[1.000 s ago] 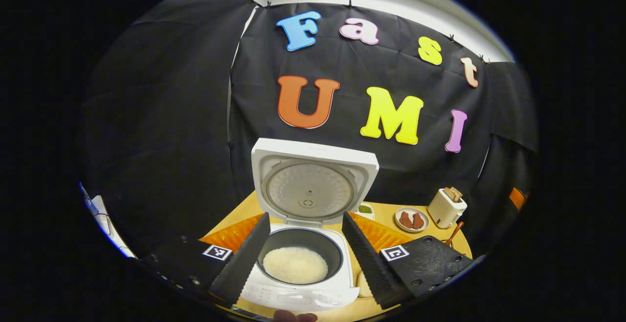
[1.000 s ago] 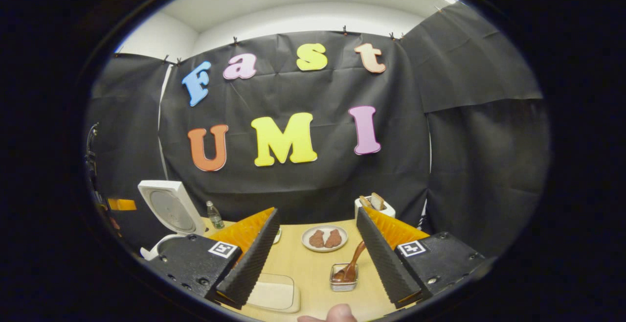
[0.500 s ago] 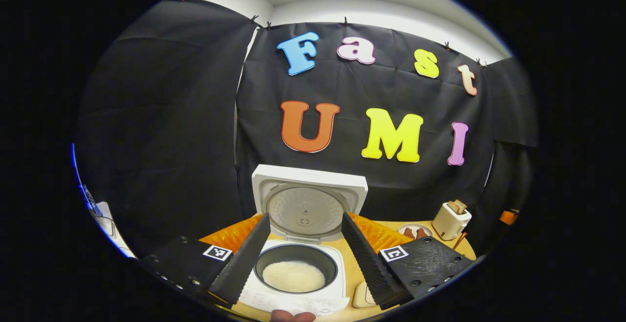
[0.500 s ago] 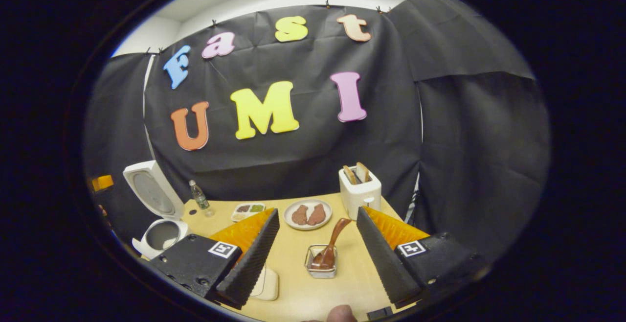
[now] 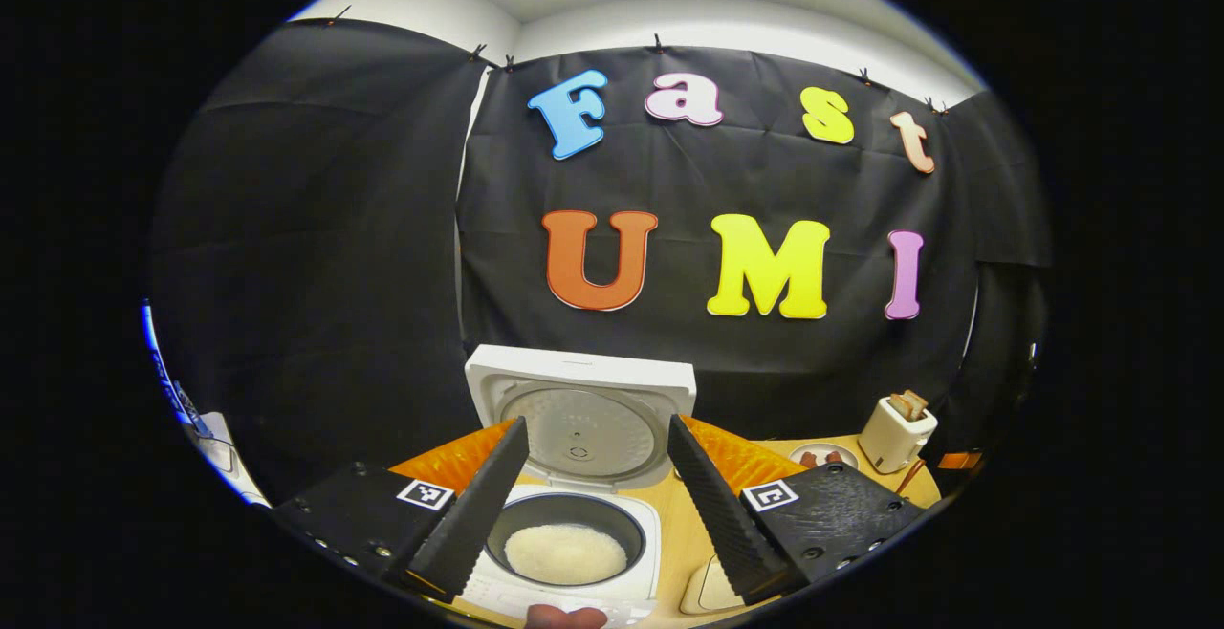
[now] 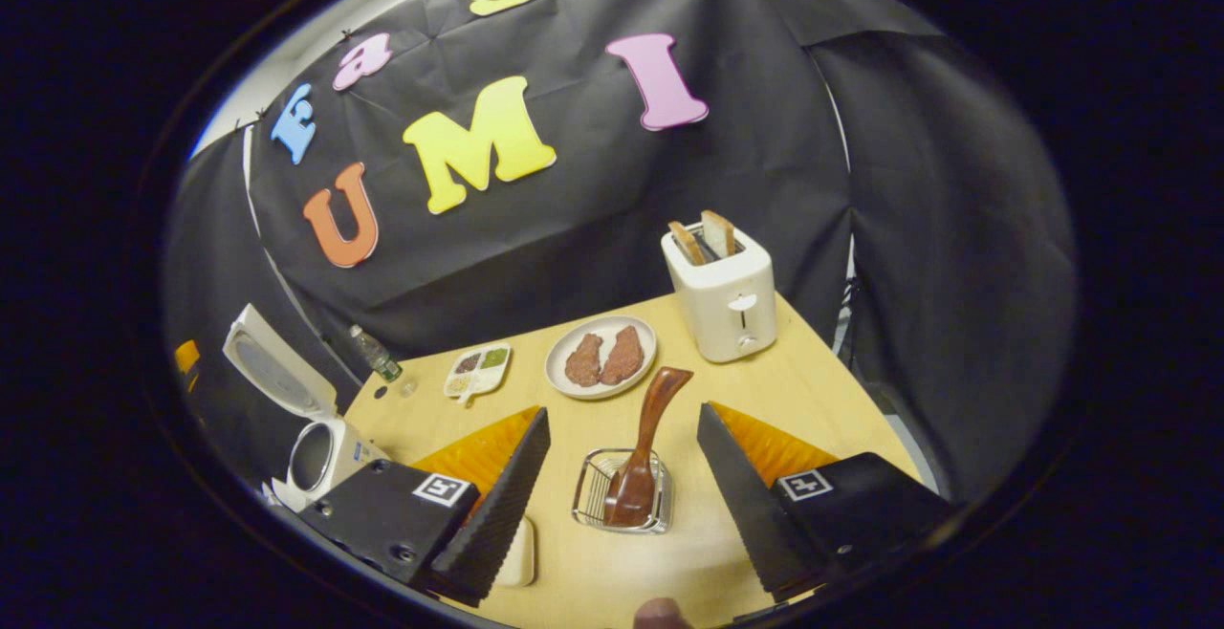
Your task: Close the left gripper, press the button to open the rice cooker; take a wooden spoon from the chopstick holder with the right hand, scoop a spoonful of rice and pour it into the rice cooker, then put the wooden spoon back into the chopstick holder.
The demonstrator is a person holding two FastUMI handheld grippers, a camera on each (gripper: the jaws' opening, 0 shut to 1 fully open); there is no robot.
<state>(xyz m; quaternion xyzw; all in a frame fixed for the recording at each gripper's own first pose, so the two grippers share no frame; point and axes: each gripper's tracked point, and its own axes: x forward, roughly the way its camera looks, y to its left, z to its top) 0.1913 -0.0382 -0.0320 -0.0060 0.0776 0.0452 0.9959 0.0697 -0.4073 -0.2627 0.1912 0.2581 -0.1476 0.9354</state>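
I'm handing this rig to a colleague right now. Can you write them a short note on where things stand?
Left tongs: open, empty, over the rice cooker, whose lid is up and whose pot holds rice.
Right tongs: open, empty, straddling the wooden spoon, which stands tilted in the wire chopstick holder.
Done: cooker opened.
Left: grip the spoon, scoop rice, pour it into the cooker, return the spoon to the holder.
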